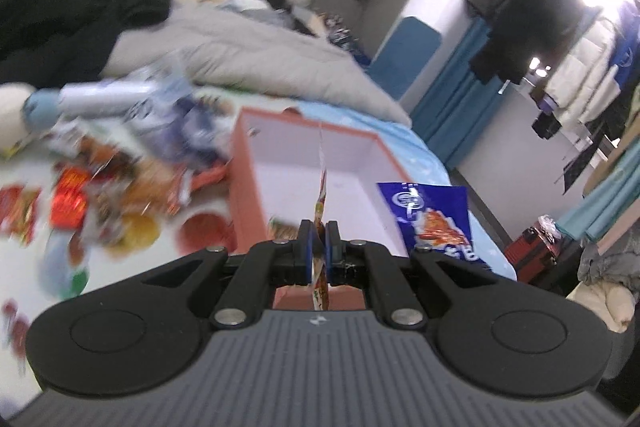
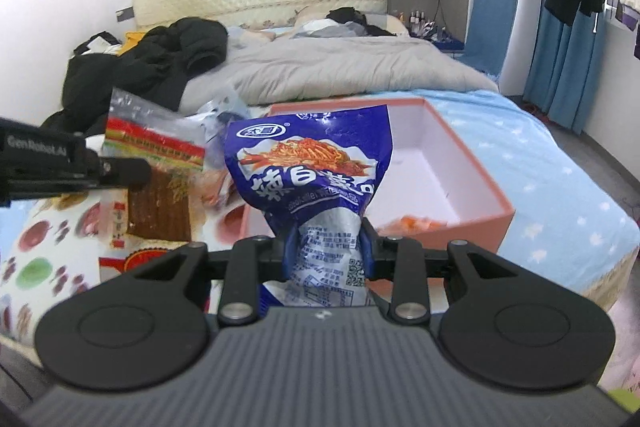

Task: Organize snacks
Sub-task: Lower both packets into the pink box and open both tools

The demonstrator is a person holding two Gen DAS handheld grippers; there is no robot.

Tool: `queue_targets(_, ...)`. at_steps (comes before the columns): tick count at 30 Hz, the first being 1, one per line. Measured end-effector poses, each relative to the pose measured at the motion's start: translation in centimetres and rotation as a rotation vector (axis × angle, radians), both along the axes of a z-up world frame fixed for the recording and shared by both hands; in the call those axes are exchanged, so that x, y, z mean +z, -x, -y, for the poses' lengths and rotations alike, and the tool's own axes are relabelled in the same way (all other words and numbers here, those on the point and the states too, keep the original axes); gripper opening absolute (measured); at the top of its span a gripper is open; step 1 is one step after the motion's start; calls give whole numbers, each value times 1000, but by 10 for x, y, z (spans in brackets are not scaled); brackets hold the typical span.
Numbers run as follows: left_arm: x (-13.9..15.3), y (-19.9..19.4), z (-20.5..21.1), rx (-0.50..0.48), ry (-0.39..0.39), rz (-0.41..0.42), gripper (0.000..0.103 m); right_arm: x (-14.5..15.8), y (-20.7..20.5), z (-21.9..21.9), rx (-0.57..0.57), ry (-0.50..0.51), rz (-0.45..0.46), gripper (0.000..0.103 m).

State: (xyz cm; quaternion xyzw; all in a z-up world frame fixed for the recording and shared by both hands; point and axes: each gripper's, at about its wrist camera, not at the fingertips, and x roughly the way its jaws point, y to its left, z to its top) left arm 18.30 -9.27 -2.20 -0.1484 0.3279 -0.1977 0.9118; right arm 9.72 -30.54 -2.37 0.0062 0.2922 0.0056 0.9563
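Observation:
My left gripper [image 1: 319, 241] is shut on a thin snack packet [image 1: 321, 199], seen edge-on, held over the near wall of an open pink box [image 1: 248, 183] with a white inside. From the right wrist view that packet [image 2: 160, 183] is clear, with a red-and-yellow label and brown strips. My right gripper [image 2: 326, 247] is shut on a blue snack bag [image 2: 308, 159] printed with noodles, held upright in front of the pink box [image 2: 472, 223]. The blue bag also shows in the left wrist view [image 1: 434, 219]. An orange snack [image 2: 412, 223] lies inside the box.
A blurred pile of snack packets [image 1: 120, 179] lies left of the box on a patterned cloth [image 2: 44, 247]. A grey duvet [image 2: 340, 71] and black coat [image 2: 160, 59] lie farther up the bed. The bed edge [image 2: 624, 227] drops off at right.

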Motion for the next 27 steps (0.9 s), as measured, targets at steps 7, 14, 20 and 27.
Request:
queue_targets(7, 6, -72, 40, -38, 48, -19, 6, -4, -51, 22, -13, -30, 22, 34)
queue_targets(14, -14, -142, 72, -78, -44, -75, 6, -19, -100, 32, -47, -2, -13, 34)
queue_targets(20, -51, -179, 86, -93, -108, -151, 6, -50, -128, 42, -51, -49, -81, 35)
queue_targets(27, -83, -217, 94, -99, -157, -218, 6, -69, -151, 61, -62, -74, -105, 35)
